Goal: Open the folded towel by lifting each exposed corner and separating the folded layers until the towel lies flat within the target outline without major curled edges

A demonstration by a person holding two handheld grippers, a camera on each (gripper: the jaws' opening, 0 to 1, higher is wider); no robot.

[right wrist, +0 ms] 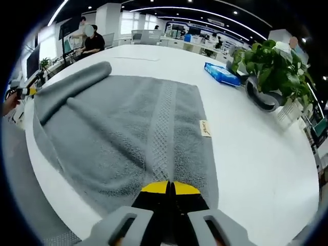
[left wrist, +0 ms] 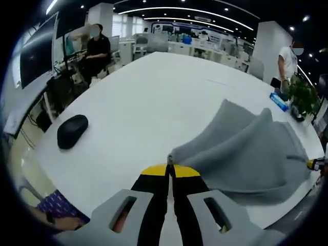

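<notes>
**While both grippers pinch the grey towel**

Left gripper [left wrist: 170,171] has its jaws pressed together on a corner of the towel [left wrist: 246,148], which fans out ahead-right in soft terry folds. Right gripper [right wrist: 170,187] nips the towel's near edge; ribbed band ahead, blue box [right wrist: 222,73] far beyond.

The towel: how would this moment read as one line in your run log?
towel: grey, partly unfolded, folds remaining | left gripper: shut on towel corner, lifted | right gripper: shut on towel edge | table: white; mouse, plant
</notes>
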